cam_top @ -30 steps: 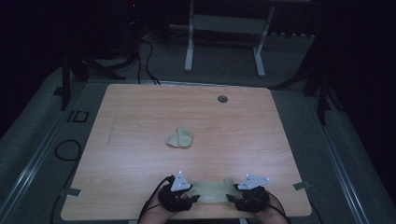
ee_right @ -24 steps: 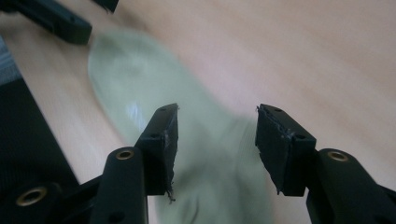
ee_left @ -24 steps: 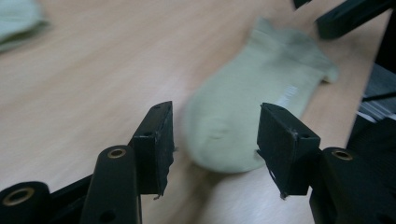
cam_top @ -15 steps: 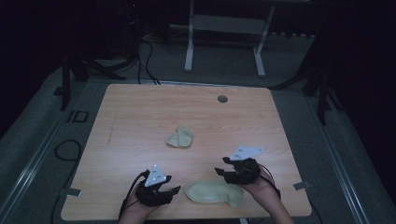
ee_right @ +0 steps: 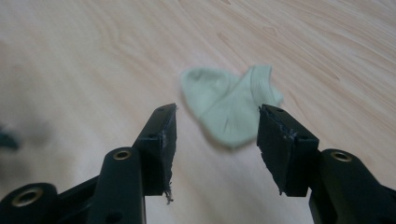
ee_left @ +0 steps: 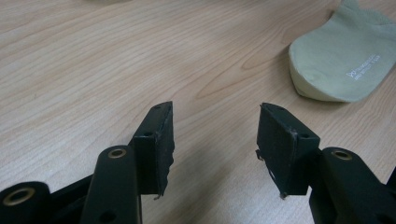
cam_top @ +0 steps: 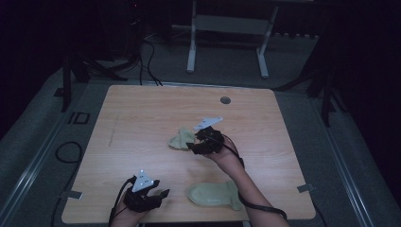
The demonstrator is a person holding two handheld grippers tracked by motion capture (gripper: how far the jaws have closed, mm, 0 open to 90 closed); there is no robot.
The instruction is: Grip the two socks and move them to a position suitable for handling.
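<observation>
The crumpled sock (ee_right: pixel 232 109) lies mid-table, just past my right gripper (ee_right: pixel 215 122) — straight ahead, its length slanting across my gap. These jaws are apart, holding nothing. My left gripper (cam_top: pixel 150 195) waits far back, jaws parted and bare too.

Two pale green socks (cam_top: pixel 213 194) (cam_top: pixel 182 139) — apparently a pair — and two grippers (cam_top: pixel 163 193) (cam_top: pixel 193 145) on one table (cam_top: pixel 142 118).

Black grippers with brass-ringed screw holes, grey three-cornered plates, trailing black cables.
</observation>
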